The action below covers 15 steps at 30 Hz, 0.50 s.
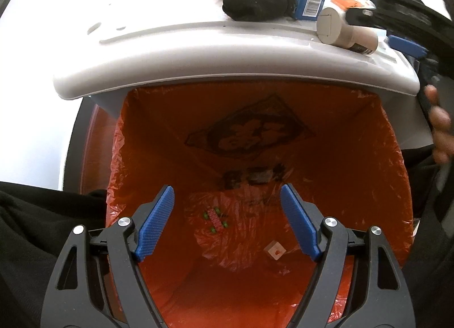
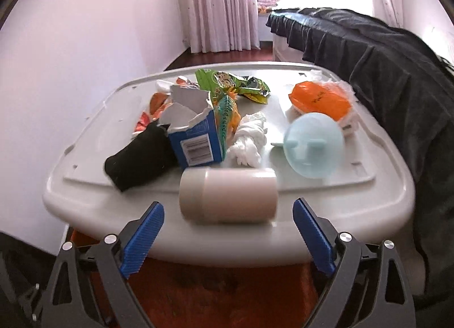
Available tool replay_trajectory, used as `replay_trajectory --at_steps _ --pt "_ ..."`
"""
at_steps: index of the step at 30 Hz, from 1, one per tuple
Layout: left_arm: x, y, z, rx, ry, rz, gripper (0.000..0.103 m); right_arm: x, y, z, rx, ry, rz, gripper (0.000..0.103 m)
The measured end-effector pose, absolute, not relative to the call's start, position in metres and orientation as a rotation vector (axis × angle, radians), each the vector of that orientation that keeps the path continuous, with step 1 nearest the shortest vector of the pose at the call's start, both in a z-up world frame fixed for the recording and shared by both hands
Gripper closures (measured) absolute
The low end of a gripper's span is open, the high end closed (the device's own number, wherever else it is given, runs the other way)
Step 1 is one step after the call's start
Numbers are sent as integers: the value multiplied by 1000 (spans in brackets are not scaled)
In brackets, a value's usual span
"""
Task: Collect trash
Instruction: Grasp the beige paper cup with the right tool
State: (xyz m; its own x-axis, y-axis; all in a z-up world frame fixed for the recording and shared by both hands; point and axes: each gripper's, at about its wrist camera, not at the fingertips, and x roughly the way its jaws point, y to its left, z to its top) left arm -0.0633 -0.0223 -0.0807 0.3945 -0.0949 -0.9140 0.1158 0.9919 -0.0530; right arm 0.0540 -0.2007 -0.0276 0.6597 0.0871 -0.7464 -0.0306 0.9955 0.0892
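A bin lined with an orange bag [image 1: 383, 157] stands below the front edge of a white lid-like tabletop [image 1: 198, 52]. My left gripper [image 1: 227, 220] is open and empty above the bin's mouth; small scraps [image 1: 217, 218] lie at the bag's bottom. My right gripper [image 2: 228, 240] is open and empty just in front of a beige cylindrical bottle [image 2: 227, 196] lying on its side at the tabletop's [image 2: 369, 200] front edge. Behind it are a torn blue carton [image 2: 195, 140], a black sock [image 2: 139, 157], crumpled white tissue [image 2: 249, 140], green wrappers [image 2: 241, 85] and an orange bag [image 2: 320, 98].
A pale blue round face-shaped object [image 2: 313, 147] lies right of the tissue. A bed with a dark cover [image 2: 383, 58] runs along the right. A white wall [image 2: 71, 58] is on the left, curtains [image 2: 221, 4] at the back. The bottle also shows in the left wrist view [image 1: 346, 31].
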Motion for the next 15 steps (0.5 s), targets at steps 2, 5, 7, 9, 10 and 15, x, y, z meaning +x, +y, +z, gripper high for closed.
replay_trajectory --at_steps 2,5,7,9,10,15 --pt "-63 -21 -80 12 1157 -137 27 67 -198 -32 67 865 44 12" --pt "-63 -17 -80 -6 1156 -143 27 75 -196 -40 66 873 26 12" --pt "-63 -16 -81 -15 1156 -145 27 79 -196 -44 65 876 17 12" --pt "-63 -17 -81 -22 1153 -148 27 83 -194 -48 59 883 9 12" --pt "-62 -18 -83 -21 1152 -147 27 84 -195 -50 56 885 5 12" --pt "-62 -19 -85 -13 1151 -141 27 92 -190 -64 30 901 -11 18"
